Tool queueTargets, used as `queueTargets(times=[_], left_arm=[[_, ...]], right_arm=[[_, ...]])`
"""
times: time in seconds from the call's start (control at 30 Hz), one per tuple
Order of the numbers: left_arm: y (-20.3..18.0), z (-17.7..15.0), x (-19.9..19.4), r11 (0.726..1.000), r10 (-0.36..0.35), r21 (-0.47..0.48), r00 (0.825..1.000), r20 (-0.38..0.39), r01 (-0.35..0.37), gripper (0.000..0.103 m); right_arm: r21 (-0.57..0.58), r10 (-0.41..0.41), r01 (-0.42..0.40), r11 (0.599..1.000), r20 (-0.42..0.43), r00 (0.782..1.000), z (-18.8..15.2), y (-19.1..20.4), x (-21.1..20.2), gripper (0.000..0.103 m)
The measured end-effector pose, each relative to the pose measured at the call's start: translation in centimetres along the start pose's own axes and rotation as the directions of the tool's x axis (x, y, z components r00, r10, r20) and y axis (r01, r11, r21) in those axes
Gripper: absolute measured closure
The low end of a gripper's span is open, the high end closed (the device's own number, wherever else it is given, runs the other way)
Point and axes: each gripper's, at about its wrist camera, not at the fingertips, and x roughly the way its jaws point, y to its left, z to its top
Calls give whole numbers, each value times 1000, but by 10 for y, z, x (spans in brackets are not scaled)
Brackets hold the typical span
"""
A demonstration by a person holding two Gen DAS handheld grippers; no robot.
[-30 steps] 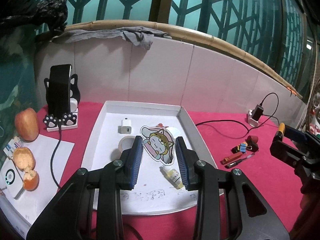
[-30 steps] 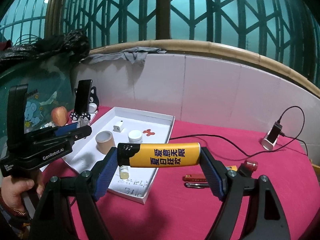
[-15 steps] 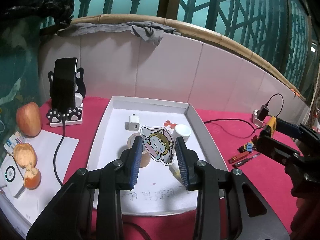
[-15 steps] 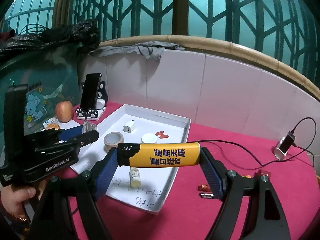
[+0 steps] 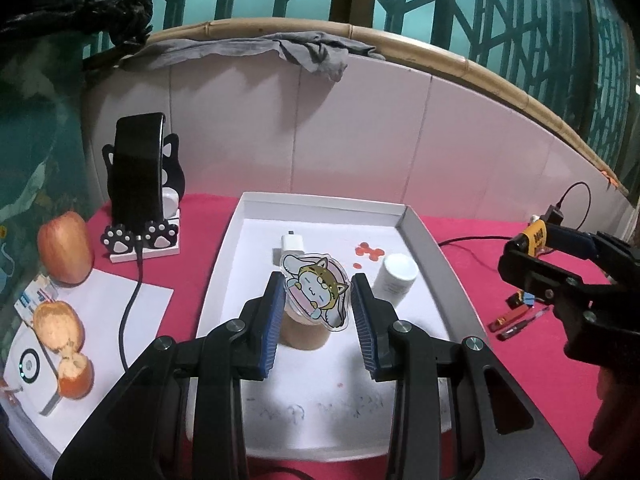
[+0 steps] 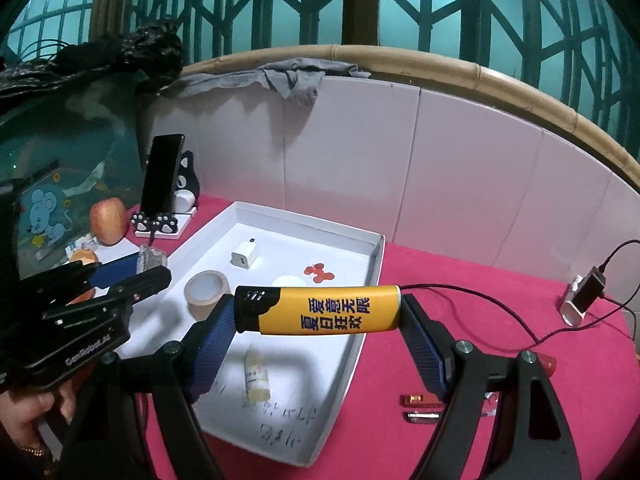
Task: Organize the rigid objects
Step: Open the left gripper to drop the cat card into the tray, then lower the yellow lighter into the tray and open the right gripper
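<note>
The job looks about half done. Already lying in the white tray [image 6: 372,268] are a tape roll [image 6: 206,290], a charger plug [image 6: 243,259], a white jar [image 5: 396,276], a small bottle [image 6: 257,376] and some red bits [image 6: 318,272].

Both tongs are loaded and neither load is down yet. The left gripper [image 5: 318,300] is closed on a cartoon cat badge [image 5: 316,290], which tilts between the blue pads above the tape roll, over the middle of the tray. The right gripper [image 6: 318,320] clamps a yellow lighter [image 6: 320,310] end to end, holding it level in the air above the tray's edge at 3 o'clock.

Left to gather, at 3 o'clock of the tray on the red cloth [image 6: 480,276]: a small red stick [image 6: 422,399], a dark pen-like thing [image 6: 424,416], and another red item [image 6: 546,362] partly hidden behind the right finger. The phone on its cat stand [image 5: 140,184], the apple [image 5: 66,248], and the plugged-in adapter [image 6: 582,298] at 2 o'clock look like bystanders, though that is a guess.

So my reading is two drops into the tray, then a few more pickups
</note>
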Motion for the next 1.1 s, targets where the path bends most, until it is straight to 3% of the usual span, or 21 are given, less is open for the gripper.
queueTargets(times=[0.17,0.4,0.7,0.73,0.8,0.93,1.07,1.1], left_arm=[[8,15,26,1000,13,3,999,-43,-13,70],[28,40,82,997,-48,-68,986,-160,38,70],[33,32,114,996,-53,-88,973,-226,33,68],[32,31,115,996,-55,-87,972,-230,36,66],[32,30,114,996,-51,-89,973,-227,31,45],[35,32,100,995,-25,-103,983,-181,6,30],[38,36,78,993,14,-118,994,-107,-27,0],[39,36,72,992,16,-122,996,-87,-27,0]], right_arm=[[41,5,-4,999,-20,1000,13,-3,22,22],[141,27,-14,990,-91,996,31,-9,77,22],[285,75,-21,958,-178,981,22,-16,133,22],[299,82,-27,954,-176,981,21,-17,134,22],[316,93,-33,948,-175,980,20,-18,135,21],[323,104,-51,945,-151,983,20,-17,127,16],[322,100,-56,945,-121,988,19,-16,114,8],[319,93,-53,946,-112,989,18,-17,109,7]])
